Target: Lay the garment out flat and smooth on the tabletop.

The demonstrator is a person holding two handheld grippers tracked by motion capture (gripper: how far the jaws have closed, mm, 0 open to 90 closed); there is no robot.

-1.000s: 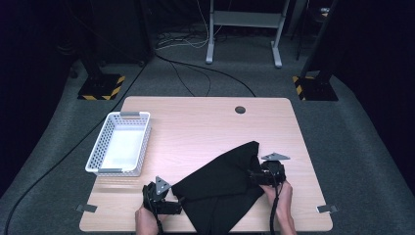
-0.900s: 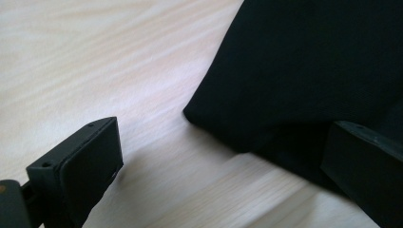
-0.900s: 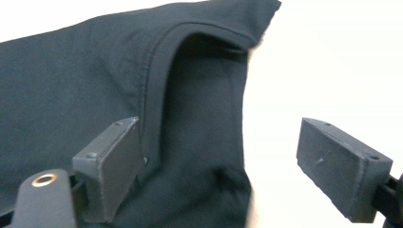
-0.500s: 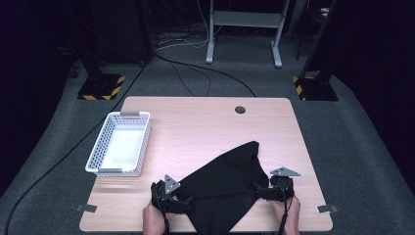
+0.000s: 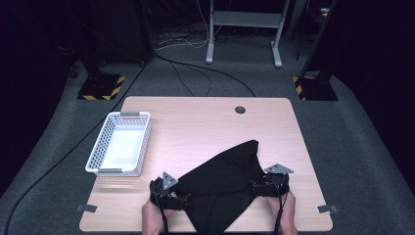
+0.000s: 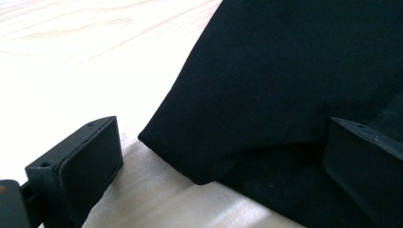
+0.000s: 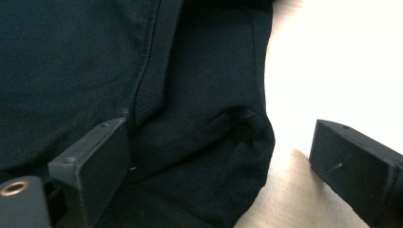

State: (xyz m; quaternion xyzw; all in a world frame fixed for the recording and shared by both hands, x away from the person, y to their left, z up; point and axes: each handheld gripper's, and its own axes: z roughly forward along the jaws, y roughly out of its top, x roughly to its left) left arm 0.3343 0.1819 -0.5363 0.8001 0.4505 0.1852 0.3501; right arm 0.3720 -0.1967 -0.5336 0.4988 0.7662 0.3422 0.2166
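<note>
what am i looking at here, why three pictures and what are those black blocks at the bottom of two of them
A person sits at a wooden table and holds a tool in each hand: a hand-held gripper with two black jaws. The high view is taken from a fixed camera above the table. It shows the left hand-held gripper and the right hand-held gripper at either side of a black cloth. A white basket stands farther left. The other two pictures come from cameras riding on each tool, so the black blocks are that tool's own jaws. In both, the jaws stand apart with a corner of the cloth lying between them; the right ones have just been opening. Nothing is pinched or lifted.
</note>
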